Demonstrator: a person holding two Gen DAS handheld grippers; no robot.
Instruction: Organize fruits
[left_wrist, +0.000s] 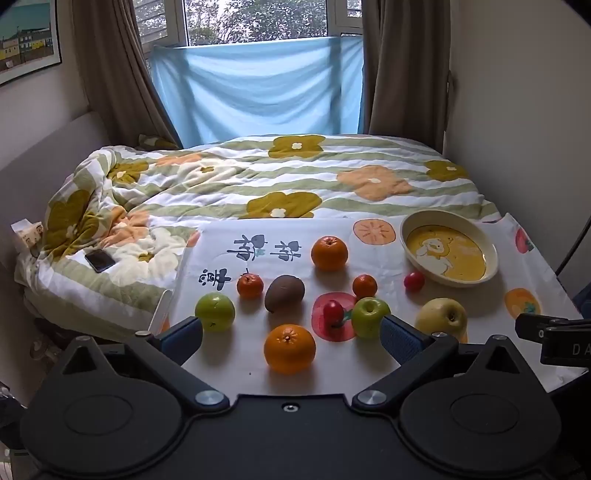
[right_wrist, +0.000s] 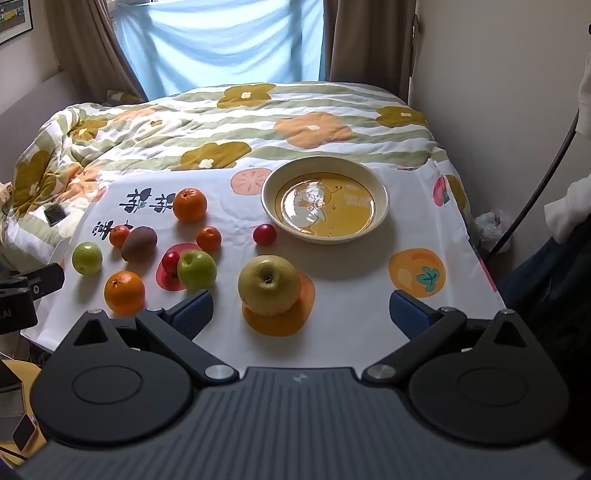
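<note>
The table's (right_wrist: 351, 317) near edge is hidden behind both tools. Left gripper (left_wrist: 291, 334) and right gripper (right_wrist: 301, 314) fingers are spread, holding nothing. Fruits lie loose: a yellow-green apple (right_wrist: 269, 285) near the front, oranges (left_wrist: 289, 348) leftward; the bowl (right_wrist: 325, 199) sits toward the far right corner.

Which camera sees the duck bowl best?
The right wrist view: the bowl sits near the middle, big, with its whole rim and yellow inside showing. In the left wrist view the same bowl is smaller and off toward the right side, though still unblocked.
</note>
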